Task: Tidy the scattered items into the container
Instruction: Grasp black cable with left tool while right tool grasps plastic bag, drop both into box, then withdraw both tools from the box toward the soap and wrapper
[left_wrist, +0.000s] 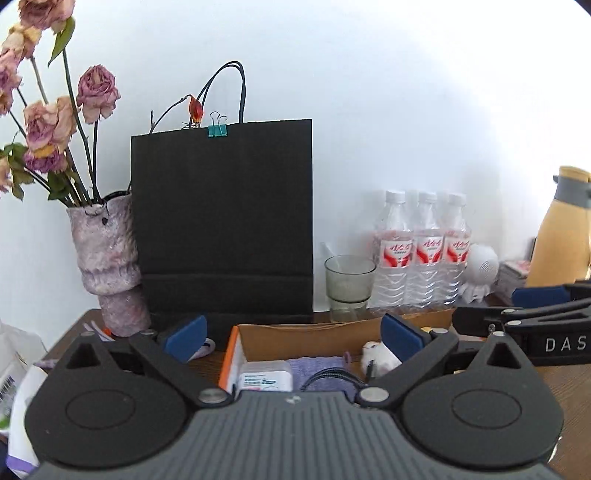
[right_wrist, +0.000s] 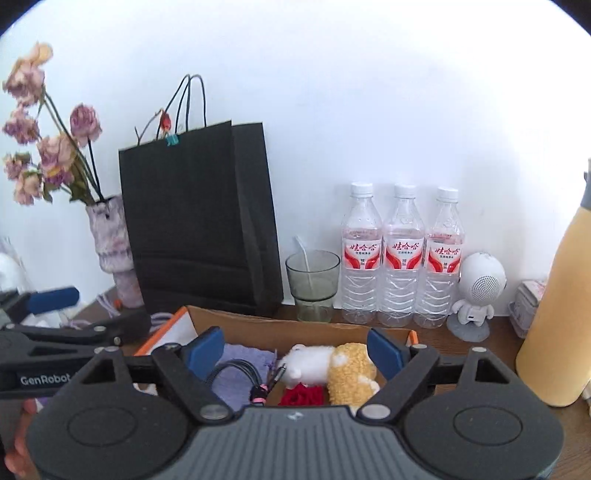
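An open cardboard box (left_wrist: 325, 332) (right_wrist: 258, 325) sits on the wooden table. In it lie a purple cloth (right_wrist: 243, 356), a black cable (right_wrist: 236, 369), a white and tan plush toy (right_wrist: 332, 365), a red rose (right_wrist: 301, 395) and a white packet (left_wrist: 264, 376). My left gripper (left_wrist: 293, 338) is open and empty, just before the box. My right gripper (right_wrist: 295, 349) is open and empty above the box. Each gripper shows in the other's view, the right one (left_wrist: 532, 321) at the right and the left one (right_wrist: 55, 325) at the left.
Behind the box stand a black paper bag (left_wrist: 221, 221), a vase of dried roses (left_wrist: 107, 266), a glass (right_wrist: 312, 284), three water bottles (right_wrist: 402, 258), a small white robot figure (right_wrist: 476, 295) and a yellow flask (right_wrist: 561, 302). Purple items (left_wrist: 205, 349) lie left of the box.
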